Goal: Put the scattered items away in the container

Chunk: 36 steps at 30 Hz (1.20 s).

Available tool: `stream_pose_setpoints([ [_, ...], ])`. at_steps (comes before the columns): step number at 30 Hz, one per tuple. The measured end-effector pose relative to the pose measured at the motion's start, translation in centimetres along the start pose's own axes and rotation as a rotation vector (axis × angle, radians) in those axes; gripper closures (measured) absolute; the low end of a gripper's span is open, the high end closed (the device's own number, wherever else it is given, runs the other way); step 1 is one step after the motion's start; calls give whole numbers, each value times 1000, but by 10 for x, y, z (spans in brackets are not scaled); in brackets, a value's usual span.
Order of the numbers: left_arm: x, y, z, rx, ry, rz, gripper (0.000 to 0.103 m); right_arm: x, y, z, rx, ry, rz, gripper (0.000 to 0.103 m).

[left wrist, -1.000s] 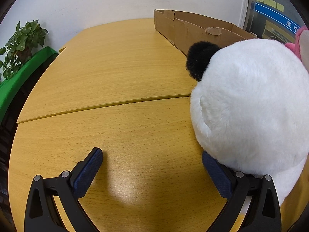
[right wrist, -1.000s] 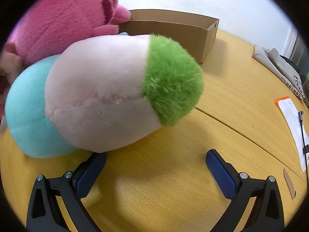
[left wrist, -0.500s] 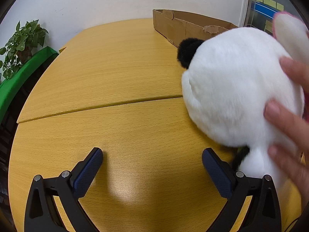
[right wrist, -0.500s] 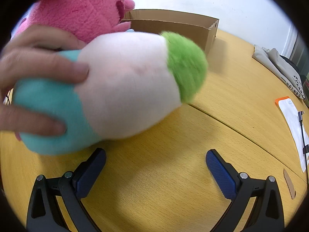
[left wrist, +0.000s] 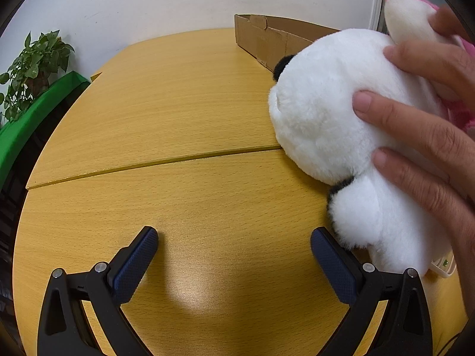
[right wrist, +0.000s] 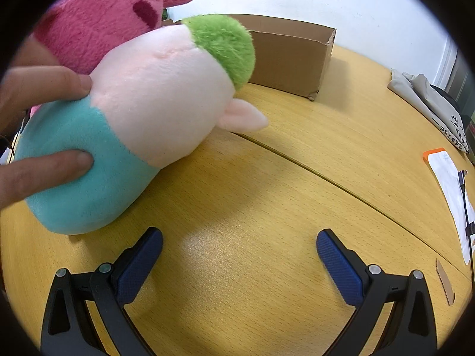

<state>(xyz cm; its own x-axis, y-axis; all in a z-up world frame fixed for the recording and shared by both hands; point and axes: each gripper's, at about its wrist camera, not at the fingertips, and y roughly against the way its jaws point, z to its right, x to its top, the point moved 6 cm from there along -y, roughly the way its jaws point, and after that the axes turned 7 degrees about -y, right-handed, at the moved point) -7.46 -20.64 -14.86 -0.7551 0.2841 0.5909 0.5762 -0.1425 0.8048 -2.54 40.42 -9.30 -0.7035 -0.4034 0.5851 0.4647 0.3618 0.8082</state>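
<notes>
our left claw (left wrist: 234,249) hangs low over the wooden surface (left wrist: 166,112), jaws spread wide with nothing between them. just to the right of its right finger lies a white plush panda (left wrist: 332,124) with black ears, resting on the surface and touching or nearly touching that finger's outer side; we cannot tell which. a bare hand (left wrist: 427,136) presses on the panda from the right, fingers spread over its head and body. behind it, at the far edge, stands the cardboard box (left wrist: 267,41), open at the top. a potted plant (left wrist: 32,68) sits off to the left beside a green edge.

our right claw (right wrist: 239,252) is likewise spread wide and holds nothing, low over the same surface (right wrist: 297,207). left of it and ahead lies a plush doll (right wrist: 142,118) with a teal body, pale pink head and green tuft, on its side on the surface, its teal end just beyond the left finger. bare fingers (right wrist: 44,172) press into its teal part from the left. a pink plush (right wrist: 101,20) leans against it from behind. the cardboard box (right wrist: 291,56) stands past the green tuft. at the right edge lie folded cloth (right wrist: 427,101) and a white sheet with an orange corner (right wrist: 448,184).
</notes>
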Motion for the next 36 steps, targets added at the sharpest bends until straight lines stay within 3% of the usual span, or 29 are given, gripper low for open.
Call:
stream_pose_setpoints([
  [31, -1, 0, 0, -1, -1, 0, 0, 0, 0, 0, -1, -3, 0, 0],
  [36, -1, 0, 0, 10, 12, -1, 0, 2, -2, 0, -48, -68, 5, 0],
])
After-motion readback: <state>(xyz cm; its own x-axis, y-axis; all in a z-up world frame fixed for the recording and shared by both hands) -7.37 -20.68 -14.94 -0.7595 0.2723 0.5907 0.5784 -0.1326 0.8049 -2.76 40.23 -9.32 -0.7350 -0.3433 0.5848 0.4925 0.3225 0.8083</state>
